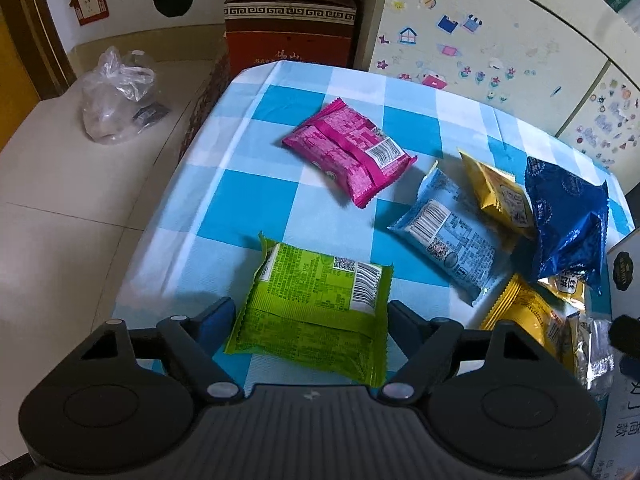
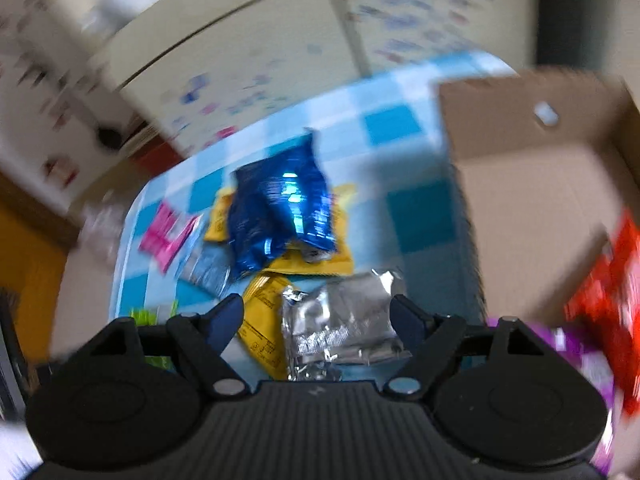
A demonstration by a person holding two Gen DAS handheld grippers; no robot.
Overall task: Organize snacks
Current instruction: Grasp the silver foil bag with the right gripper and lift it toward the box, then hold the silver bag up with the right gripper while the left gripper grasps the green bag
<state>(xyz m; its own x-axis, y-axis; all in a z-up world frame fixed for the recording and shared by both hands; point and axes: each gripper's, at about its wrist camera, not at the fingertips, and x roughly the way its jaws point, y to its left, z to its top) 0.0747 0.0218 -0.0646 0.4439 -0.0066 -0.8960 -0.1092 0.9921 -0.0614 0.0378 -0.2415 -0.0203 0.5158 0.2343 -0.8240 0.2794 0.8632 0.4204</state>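
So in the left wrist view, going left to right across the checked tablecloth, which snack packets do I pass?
Lime-green packet between the left gripper fingers, then magenta packet, light-blue packet, upper yellow packet, dark-blue foil packet.

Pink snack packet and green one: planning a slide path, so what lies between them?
Nothing: only bare checked tablecloth separates the pink packet from the green packet, as the left wrist view shows.

Left tongs [image 1: 310, 314] angled downward, jaws half-spread, right tongs [image 2: 318, 316] likewise
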